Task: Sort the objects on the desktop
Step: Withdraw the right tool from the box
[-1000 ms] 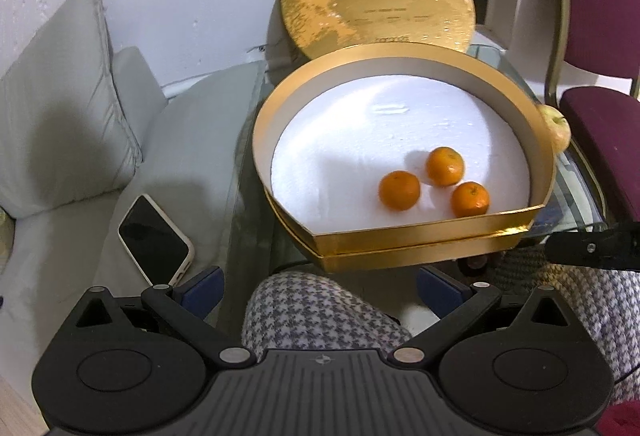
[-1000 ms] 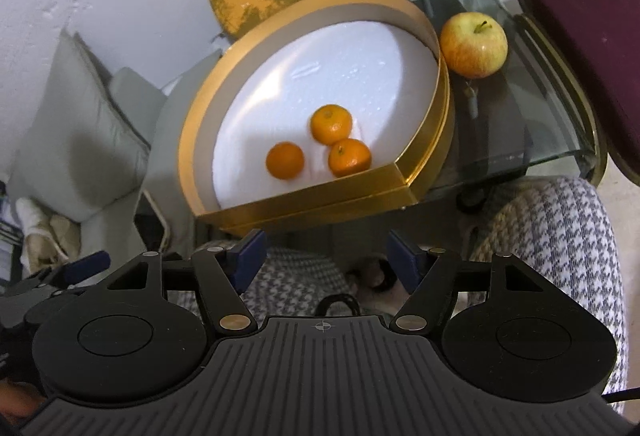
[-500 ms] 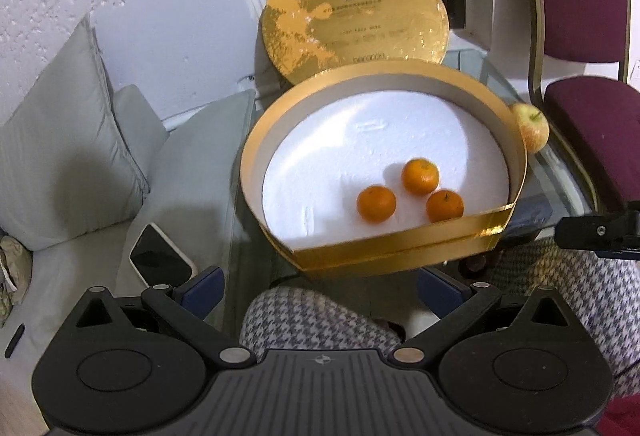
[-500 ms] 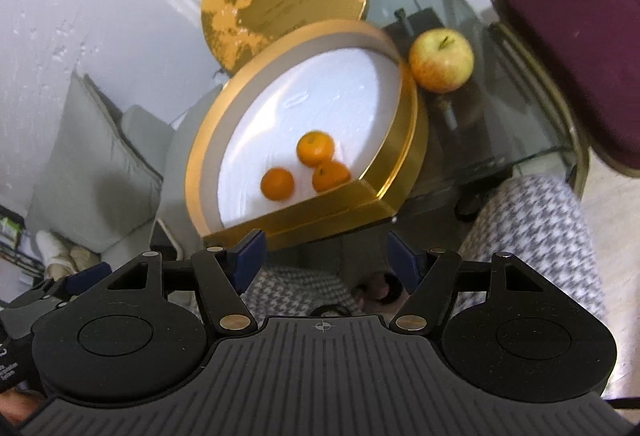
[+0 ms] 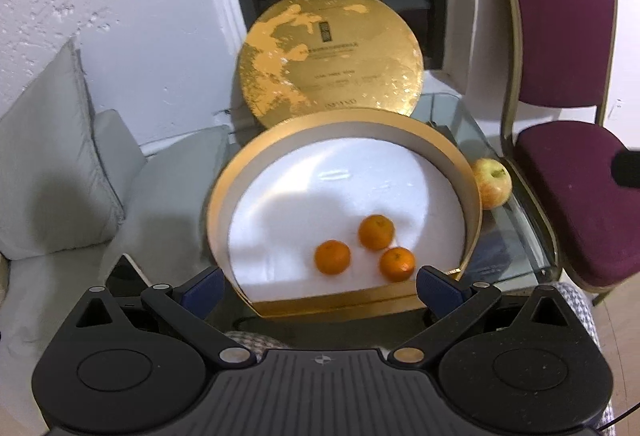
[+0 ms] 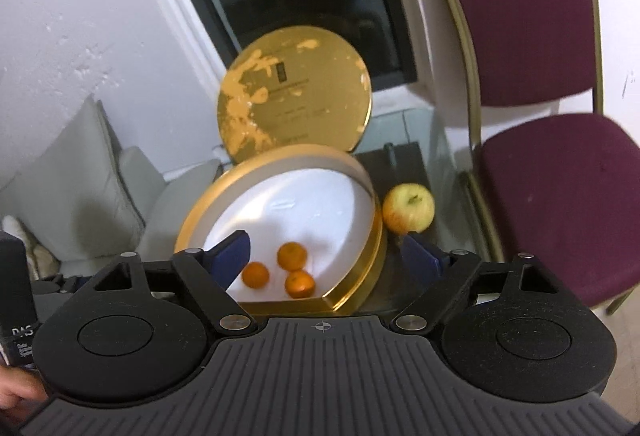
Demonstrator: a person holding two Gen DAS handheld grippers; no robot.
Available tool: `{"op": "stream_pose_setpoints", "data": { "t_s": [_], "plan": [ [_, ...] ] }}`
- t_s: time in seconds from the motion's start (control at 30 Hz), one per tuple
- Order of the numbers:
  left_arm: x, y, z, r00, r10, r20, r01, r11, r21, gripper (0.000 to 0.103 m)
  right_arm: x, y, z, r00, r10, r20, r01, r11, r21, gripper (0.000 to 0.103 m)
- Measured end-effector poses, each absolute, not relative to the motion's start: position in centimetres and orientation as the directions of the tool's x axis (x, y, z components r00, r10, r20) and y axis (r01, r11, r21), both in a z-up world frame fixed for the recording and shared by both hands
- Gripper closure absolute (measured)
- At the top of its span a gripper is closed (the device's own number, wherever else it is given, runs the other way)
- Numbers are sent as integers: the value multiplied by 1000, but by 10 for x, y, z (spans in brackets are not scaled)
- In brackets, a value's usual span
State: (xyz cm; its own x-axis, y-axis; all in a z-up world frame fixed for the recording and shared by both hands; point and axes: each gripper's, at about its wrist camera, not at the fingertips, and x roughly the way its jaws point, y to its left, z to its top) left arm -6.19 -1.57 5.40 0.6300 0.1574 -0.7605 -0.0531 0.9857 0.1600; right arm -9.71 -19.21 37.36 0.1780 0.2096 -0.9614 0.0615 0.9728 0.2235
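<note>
Three tangerines (image 5: pixel 374 249) in gold box (image 5: pixel 224 196), apple (image 5: pixel 492 183) beside, both jaws wide, empty

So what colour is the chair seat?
The chair seat is dark maroon, clearest in the right wrist view.

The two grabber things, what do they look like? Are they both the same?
Yes, alike. The left gripper and the right gripper each have a matt black plastic body with a ribbed middle, two round discs, silver rivets, a small crosshair mark and angled black arms ending in dark blue finger pads. A black block with white letters shows at the right view's left edge.
</note>
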Motion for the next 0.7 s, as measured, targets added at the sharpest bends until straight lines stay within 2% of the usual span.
{"op": "stream_pose_setpoints", "data": {
  "t_s": [0.17, 0.3, 0.5, 0.7],
  "plan": [
    [-58, -14, 46, 603, 183, -776, -67, 981, 180, 1, -105, -192, 355, 132, 224, -966, 115, 964, 239, 15],
    [-55, -11, 45, 592, 193, -783, -71, 980, 188, 1, -114, -195, 338, 124, 234, -964, 186, 949, 254, 9],
    [-53, -11, 36, 558, 215, -802, -39, 972, 233, 1, -128, -203, 316, 87, 247, -965, 280, 924, 262, 8],
    [-46, -6, 12, 480, 231, -846, -23, 968, 251, 1, -134, -210, 297, 34, 211, -977, 299, 930, 212, 8]
  ]
}}
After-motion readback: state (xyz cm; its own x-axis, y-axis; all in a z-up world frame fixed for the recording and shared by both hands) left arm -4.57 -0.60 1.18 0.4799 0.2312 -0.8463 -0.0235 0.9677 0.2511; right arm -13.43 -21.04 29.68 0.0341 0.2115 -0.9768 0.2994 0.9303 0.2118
